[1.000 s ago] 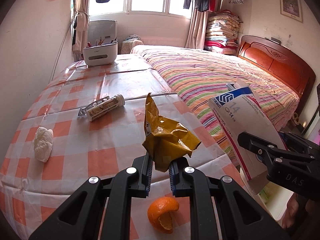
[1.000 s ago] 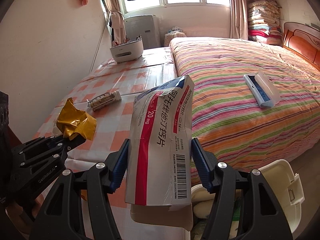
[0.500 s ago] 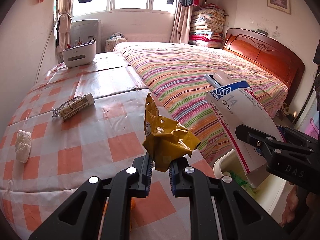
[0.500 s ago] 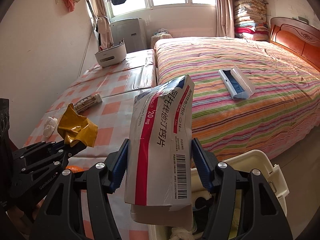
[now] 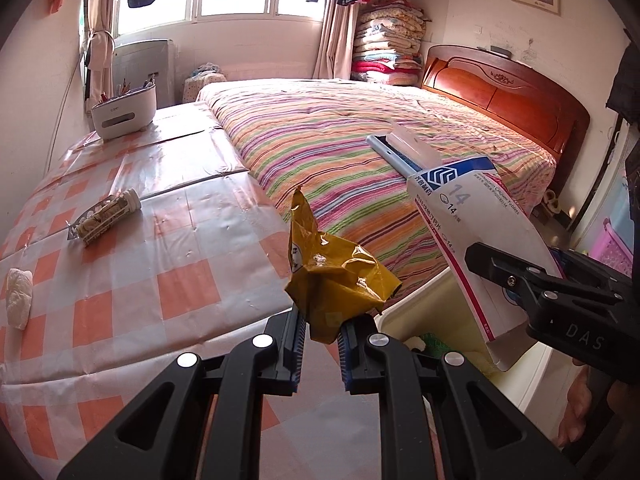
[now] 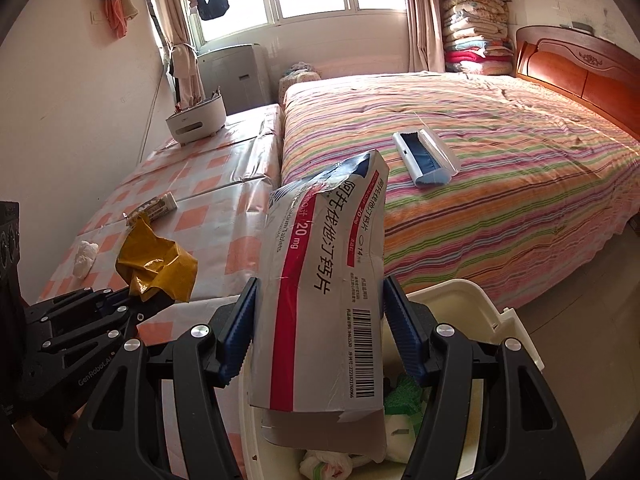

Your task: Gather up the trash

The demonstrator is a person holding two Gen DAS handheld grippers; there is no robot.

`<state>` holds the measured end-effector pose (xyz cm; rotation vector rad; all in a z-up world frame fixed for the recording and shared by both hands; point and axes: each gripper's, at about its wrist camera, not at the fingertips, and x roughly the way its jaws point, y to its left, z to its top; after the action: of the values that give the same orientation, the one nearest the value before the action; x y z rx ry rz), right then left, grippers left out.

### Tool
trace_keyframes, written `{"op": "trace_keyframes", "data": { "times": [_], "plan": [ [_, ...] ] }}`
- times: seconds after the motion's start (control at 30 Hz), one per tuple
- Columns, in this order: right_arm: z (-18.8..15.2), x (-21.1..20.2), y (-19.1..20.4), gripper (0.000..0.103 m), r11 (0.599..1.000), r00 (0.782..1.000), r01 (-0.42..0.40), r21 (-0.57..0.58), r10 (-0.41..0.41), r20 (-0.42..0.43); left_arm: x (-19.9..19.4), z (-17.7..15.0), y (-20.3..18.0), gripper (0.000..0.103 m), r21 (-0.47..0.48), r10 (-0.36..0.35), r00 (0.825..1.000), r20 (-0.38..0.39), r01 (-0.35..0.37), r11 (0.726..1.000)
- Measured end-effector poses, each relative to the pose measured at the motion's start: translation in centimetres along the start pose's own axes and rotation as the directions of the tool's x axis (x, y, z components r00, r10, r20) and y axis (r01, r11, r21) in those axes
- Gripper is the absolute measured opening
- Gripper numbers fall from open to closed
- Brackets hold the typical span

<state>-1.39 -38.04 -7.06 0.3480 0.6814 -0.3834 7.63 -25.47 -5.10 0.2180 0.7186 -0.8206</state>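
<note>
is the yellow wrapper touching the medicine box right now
Apart. The right wrist view shows checked tablecloth between the yellow wrapper and the medicine box; the left wrist view shows striped bedding between them too.

Crumpled yellow wrapper (image 5: 340,288): glossy, creased, one torn point sticking up; pinched at its lower edge in left claw (image 5: 320,332).

Medicine box (image 6: 324,280): white card, red stripe, blue logo, barcode, end flap open; tilted, clamped across its width by right claw (image 6: 316,328), above cream trash bin (image 6: 460,292).

On checked table (image 5: 132,280): biscuit packet (image 5: 106,216), lying flat; white tissue wad (image 5: 18,298) near the edge.
</note>
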Motion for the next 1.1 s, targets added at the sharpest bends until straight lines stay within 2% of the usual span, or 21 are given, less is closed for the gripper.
{"op": "trace_keyframes", "data": {
  "times": [0.67,0.87,1.1],
  "plan": [
    [-1.7,-3.0,-5.2,0.061,0.996,0.998,0.059,0.06,-0.061,0.029,1.4,-0.6,-5.5,0.014,0.072,-0.083,0.996,-0.028,0.085,0.994],
    [-2.1,-3.3,-6.0,0.061,0.995,0.997,0.067,0.077,-0.069,0.028,2.6,-1.3,-7.1,0.014,0.095,-0.1,0.993,-0.062,0.106,0.99],
    [-2.6,-3.7,-6.7,0.066,0.993,0.997,0.068,0.093,-0.071,0.03,3.2,-1.9,-8.2,0.014,0.113,-0.107,0.991,-0.078,0.116,0.987]
  ]
}}
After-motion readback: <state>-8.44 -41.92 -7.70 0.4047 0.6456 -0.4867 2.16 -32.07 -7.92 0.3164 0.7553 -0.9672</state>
